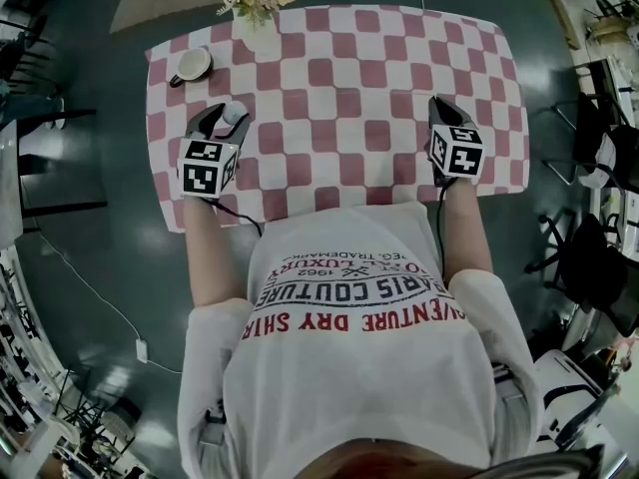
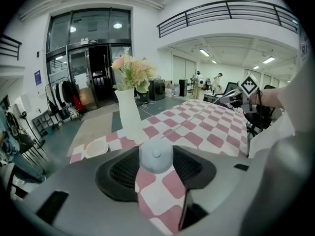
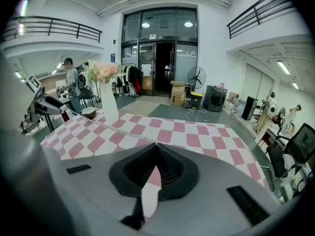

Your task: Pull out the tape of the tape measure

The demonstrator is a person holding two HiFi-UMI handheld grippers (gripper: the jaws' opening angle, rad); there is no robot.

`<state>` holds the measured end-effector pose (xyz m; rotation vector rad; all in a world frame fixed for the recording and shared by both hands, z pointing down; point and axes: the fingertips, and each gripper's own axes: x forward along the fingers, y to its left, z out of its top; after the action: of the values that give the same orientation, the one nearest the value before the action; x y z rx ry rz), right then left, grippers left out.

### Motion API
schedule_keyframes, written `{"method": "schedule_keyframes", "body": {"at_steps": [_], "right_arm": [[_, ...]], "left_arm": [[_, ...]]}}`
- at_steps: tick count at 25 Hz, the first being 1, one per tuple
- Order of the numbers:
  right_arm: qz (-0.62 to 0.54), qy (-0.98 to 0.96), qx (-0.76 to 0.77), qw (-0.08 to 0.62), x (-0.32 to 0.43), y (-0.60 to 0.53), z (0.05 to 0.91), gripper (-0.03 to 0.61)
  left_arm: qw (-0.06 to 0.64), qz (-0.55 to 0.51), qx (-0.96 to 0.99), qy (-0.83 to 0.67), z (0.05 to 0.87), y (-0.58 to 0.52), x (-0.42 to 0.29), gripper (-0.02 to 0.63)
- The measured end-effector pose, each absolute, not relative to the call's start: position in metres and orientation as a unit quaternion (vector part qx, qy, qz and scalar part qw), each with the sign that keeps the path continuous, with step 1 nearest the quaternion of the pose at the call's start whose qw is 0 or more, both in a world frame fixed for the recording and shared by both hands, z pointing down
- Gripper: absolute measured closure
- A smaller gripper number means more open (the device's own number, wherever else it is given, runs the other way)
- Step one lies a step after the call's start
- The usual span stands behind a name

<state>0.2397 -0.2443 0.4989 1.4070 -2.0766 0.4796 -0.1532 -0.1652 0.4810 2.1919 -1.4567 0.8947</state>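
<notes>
Pulling seems mostly done: my left gripper [image 1: 227, 118] clamps the round pale-grey tape measure [image 2: 156, 157], my right gripper [image 3: 156, 144] pinches its thin stretched tape [image 3: 135, 135].

The cloth [image 1: 369, 88] in pink and white checks looks like matt woven fabric, lying smooth. The left gripper [image 1: 226, 116] and right gripper [image 1: 440, 106] have grey plastic shells, smooth and dull, and the black pads [image 2: 120, 173] inside the jaws are finely ribbed. Between the left jaws sits the tape measure [image 2: 156, 156], its pale round case smooth, matt plastic. At the upper left of the head view the cup [image 1: 192, 65] looks glazed. The white vase [image 2: 129, 114] has a soft sheen. The dark floor [image 1: 90, 267] is polished and throws back light.
</notes>
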Motion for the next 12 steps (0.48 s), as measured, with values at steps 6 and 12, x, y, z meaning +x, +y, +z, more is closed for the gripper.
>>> {"method": "schedule_keyframes", "body": {"at_steps": [6, 12], "right_arm": [[0.195, -0.787, 0.513, 0.283, 0.225, -0.244, 0.505, 0.549], [0.205, -0.789, 0.497, 0.297, 0.215, -0.24, 0.518, 0.549]], "left_arm": [[0.182, 0.332, 0.779, -0.499, 0.491, -0.166, -0.145, 0.383], [0.192, 0.344, 0.778, -0.49, 0.503, -0.165, -0.142, 0.383]]}}
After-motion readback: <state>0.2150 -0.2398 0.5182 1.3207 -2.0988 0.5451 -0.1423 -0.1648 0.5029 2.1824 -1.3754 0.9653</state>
